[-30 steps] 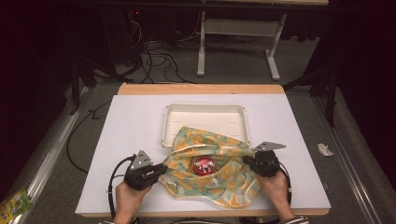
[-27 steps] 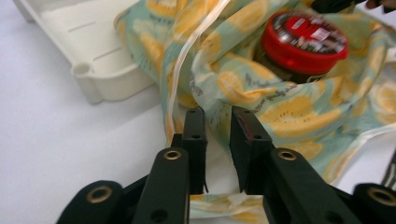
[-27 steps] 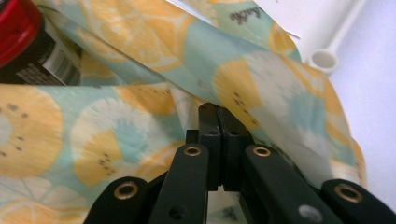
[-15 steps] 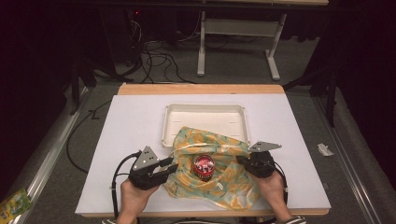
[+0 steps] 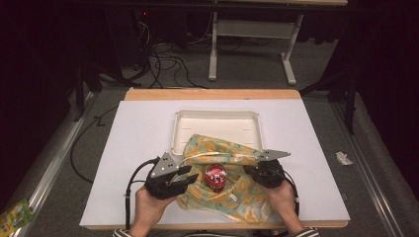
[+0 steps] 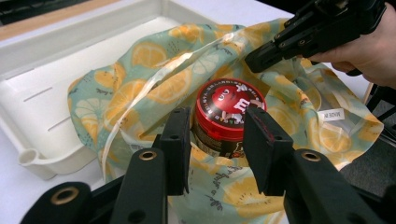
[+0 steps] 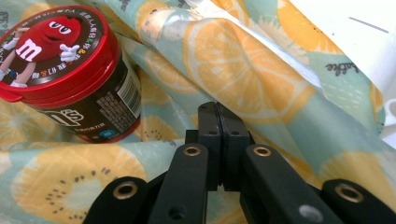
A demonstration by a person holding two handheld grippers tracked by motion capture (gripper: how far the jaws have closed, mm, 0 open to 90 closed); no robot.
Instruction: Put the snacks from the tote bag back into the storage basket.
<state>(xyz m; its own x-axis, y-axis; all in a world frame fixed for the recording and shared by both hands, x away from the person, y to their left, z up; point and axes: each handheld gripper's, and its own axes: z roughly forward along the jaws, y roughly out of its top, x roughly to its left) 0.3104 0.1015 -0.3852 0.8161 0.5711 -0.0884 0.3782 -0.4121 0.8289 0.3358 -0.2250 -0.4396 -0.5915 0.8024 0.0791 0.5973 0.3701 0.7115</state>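
We see a red-lidded candy tub (image 5: pixel 215 177) standing upright on a lemon-print bag (image 5: pixel 232 197) that lies on the white worktop (image 5: pixel 133 148), partly draped over the near edge of a white tray (image 5: pixel 215 121). Our left hand-held gripper (image 6: pixel 217 140) has just been opening; its jaws stand spread on either side of the tub, not pressing it. Our right hand-held gripper (image 7: pixel 218 116) is pressed together, pinching the fabric of the bag just beside the tub.

Cloth bag (image 6: pixel 289 93) matt; plastic tub (image 6: pixel 226 116) glossy.
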